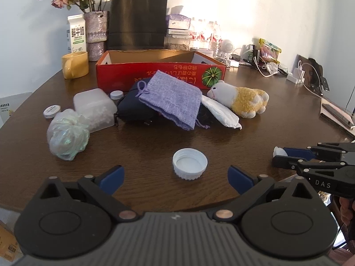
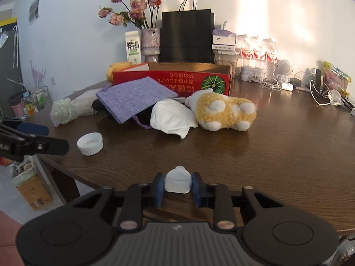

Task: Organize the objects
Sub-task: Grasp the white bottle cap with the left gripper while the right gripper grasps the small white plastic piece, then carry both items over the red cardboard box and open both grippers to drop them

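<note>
Between right tool (image 2: pixel 178 185) pads (closed): white case (image 2: pixel 178 180)

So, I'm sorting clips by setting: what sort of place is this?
Most likely a lived-in home room: a cluttered wooden table against a wall holds a vase of dried roses, a milk carton, and a plush toy.

Glossy dark wood table (image 1: pixel 221 146). Ribbed white plastic cap (image 1: pixel 190 163), lower centre. Woven lilac cloth pouch (image 1: pixel 175 102); fluffy plush toy (image 2: pixel 224 113).
</note>
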Motion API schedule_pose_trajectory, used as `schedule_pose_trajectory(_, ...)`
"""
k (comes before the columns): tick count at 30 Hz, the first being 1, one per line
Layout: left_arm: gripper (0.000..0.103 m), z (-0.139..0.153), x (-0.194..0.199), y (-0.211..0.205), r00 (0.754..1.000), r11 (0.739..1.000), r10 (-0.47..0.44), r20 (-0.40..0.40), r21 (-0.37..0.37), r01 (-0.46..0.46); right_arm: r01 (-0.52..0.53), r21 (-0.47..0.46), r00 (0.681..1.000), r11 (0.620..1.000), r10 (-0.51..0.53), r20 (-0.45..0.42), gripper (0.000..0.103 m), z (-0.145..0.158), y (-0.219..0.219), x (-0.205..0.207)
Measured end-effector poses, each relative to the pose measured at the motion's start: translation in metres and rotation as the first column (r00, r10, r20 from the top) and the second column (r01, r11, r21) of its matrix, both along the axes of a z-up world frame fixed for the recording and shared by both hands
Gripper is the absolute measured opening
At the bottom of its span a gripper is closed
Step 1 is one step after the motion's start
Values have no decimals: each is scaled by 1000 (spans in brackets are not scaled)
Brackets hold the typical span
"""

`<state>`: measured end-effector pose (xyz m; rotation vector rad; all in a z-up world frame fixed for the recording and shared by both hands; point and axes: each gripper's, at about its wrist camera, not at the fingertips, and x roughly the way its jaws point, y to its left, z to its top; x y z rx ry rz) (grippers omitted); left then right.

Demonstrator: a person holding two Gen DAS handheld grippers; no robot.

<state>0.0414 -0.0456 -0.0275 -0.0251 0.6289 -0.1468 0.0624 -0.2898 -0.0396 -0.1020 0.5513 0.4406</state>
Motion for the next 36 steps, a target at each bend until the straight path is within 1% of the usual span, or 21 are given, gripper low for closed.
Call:
schedule_pose_trajectory(3, 90, -4, 8, -6, 1000, 1000, -30, -7, 9, 30, -3, 17, 1000, 1000, 2, 9, 26, -1, -2, 6)
schedule_pose_trajectory(5, 79, -7, 13, -10, 999, 999, -41, -15, 19, 41, 0, 29, 1000, 1000, 0, 12, 26, -2, -2, 10)
schedule_pose_trajectory(9, 71, -15, 22, -16, 999, 998, -35, -24, 51, 37, -5, 58, 1000, 998, 4, 17, 26, -4, 0, 18)
schedule_pose_trajectory(12, 60, -18, 25, -19, 999, 997, -38, -16, 64, 39, -18, 71, 1000, 997, 17, 19, 26, -5, 4, 22)
schedule_pose_trajectory(14, 40, -18, 26, -20, 999, 997, -46, -1, 63, 46, -29, 73, 999, 997, 28, 20, 26, -5, 8, 24)
schedule_pose_trajectory(19, 41, -17, 28, -14, 999, 998, -47, 17, 41, 47, -50, 79, 999, 996, 48, 25, 26, -4, 16, 31)
schedule_pose_trajectory(22, 41, -10, 31, -9, 998, 999, -41, 54, 34, 39, -58, 82, 998, 995, 55, 42, 26, 1, 21, 36)
schedule_pose_trajectory(26, 41, 6, 38, 0, 993, 1000, -24, 120, 9, 23, -72, 84, 995, 994, 66, 71, 26, 9, 30, 49)
schedule_pose_trajectory(29, 41, 19, 48, 4, 987, 1000, -6, 163, 10, 4, -82, 88, 992, 993, 73, 101, 26, 18, 38, 60)
schedule_pose_trajectory(36, 41, 52, 88, 18, 964, 999, 47, 262, -23, -42, -92, 109, 982, 990, 72, 172, 26, 43, 59, 96)
